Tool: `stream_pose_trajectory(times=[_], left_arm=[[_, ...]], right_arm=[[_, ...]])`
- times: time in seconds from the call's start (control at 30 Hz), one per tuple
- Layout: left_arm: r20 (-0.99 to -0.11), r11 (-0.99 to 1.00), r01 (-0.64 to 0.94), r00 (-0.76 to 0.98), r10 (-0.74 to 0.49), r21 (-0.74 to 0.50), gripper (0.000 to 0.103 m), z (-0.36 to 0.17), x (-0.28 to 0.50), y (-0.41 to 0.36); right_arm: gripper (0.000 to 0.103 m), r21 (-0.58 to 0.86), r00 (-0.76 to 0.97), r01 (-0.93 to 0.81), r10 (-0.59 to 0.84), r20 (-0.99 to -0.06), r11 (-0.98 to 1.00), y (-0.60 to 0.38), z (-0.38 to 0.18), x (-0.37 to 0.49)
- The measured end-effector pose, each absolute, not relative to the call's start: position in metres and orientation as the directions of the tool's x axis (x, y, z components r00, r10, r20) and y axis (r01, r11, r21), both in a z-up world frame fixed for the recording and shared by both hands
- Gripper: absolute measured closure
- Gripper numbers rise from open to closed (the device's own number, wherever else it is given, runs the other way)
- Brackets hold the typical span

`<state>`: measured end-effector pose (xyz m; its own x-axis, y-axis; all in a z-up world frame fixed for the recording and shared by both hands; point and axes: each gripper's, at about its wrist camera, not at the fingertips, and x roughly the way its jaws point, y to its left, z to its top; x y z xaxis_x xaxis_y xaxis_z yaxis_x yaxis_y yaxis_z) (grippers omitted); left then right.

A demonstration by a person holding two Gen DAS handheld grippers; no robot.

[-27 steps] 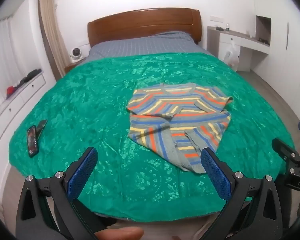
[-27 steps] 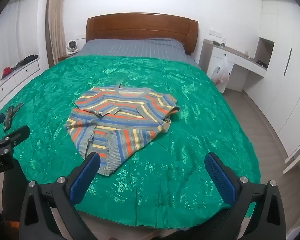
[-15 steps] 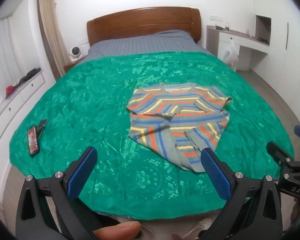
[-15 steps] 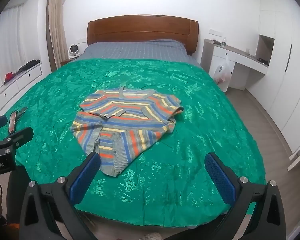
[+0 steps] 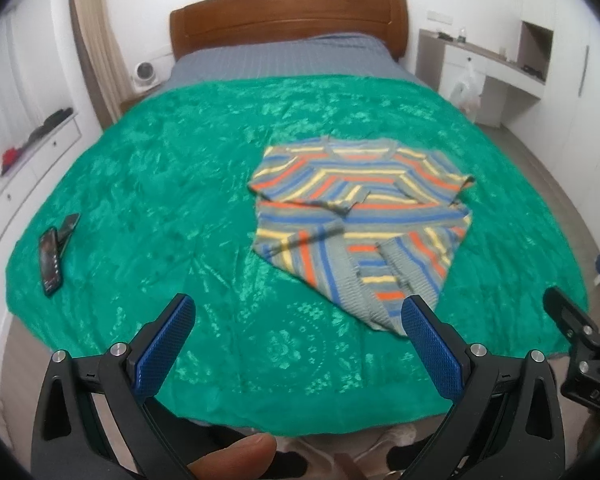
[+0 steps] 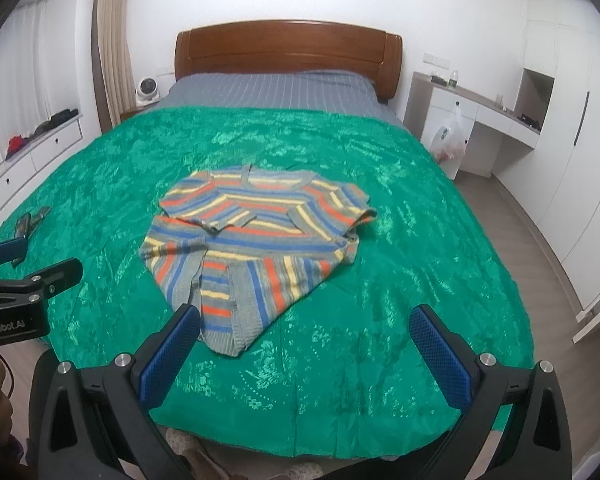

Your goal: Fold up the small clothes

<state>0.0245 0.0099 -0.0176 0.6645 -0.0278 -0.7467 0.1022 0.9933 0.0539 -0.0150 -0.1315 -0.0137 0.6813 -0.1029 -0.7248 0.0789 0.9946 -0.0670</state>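
Observation:
A small striped sweater point(image 5: 360, 220) in grey, blue, orange and yellow lies partly folded on the green bedspread point(image 5: 180, 200), sleeves turned in, hem toward me. It also shows in the right wrist view point(image 6: 256, 248). My left gripper point(image 5: 296, 324) is open and empty over the bed's near edge, its right finger just short of the hem. My right gripper point(image 6: 304, 336) is open and empty, its left finger close to the hem corner. The other gripper's body shows at the edge of each view.
A phone point(image 5: 50, 260) and a dark object lie on the bedspread point(image 6: 420, 260) at the left edge. The wooden headboard point(image 5: 288, 16) is at the far end. A desk with a plastic bag point(image 6: 450, 140) and white wardrobes stand on the right, drawers on the left.
Both grippers have pulled back and risen slightly; the view now takes in more of the bed's near edge. The sweater has not moved. Both stay open.

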Motion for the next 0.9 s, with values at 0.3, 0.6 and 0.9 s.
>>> stream_pose_trajectory(times=[0.3,0.6,0.9], left_arm=[[-0.764,0.992,0.096,0.645,0.004,0.086,0.000,-0.032,0.026,0.011],[-0.758,0.980,0.114,0.650,0.051,0.163,0.000,-0.037,0.028,0.012],[-0.759,0.987,0.094,0.650,0.038,0.130,0.000,-0.035,0.027,0.006]], right_arm=[[0.000,-0.121,0.646,0.136,-0.181,-0.742,0.983,-0.132,-0.023,-0.007],[0.000,-0.157,0.608,0.185,-0.238,-0.758,0.970,-0.143,-0.031,-0.002],[0.000,-0.174,0.592,0.203,-0.262,-0.762,0.964,-0.143,-0.033,-0.001]])
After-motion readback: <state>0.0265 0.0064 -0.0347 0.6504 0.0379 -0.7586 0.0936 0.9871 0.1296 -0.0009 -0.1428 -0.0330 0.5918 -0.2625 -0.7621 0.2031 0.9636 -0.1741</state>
